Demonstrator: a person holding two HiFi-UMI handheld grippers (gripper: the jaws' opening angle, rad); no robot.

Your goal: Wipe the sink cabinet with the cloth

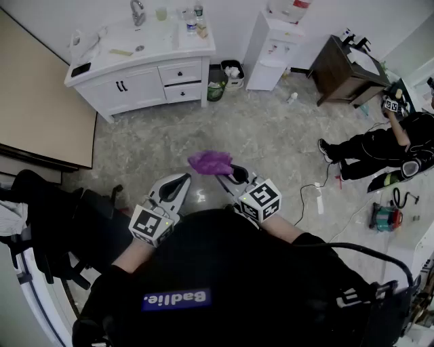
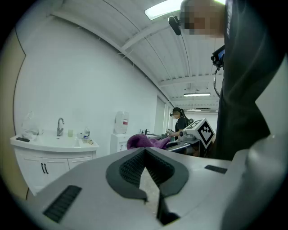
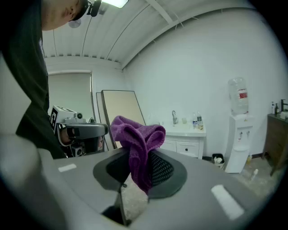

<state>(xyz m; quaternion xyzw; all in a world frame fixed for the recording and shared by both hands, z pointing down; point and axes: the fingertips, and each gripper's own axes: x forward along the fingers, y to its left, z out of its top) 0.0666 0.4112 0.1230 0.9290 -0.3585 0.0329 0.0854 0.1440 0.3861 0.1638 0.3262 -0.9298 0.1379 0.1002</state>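
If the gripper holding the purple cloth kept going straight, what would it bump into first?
Probably the white sink cabinet. The right gripper, shut on the cloth, points across the floor toward it, though depth is unclear.

At 6 o'clock in the head view, a purple strip with white lettering (image 1: 176, 298) sits on the person's black top. It appears upside down and seems to read "Badlie."

At 1 o'clock, the clear water jug on the white dispenser bears a red label (image 1: 300, 3), whose print is too small to read in any view.

The left white marker cube (image 1: 150, 226) and the right white marker cube (image 1: 261, 199) carry only black-and-white square patterns, with no letters or numbers.
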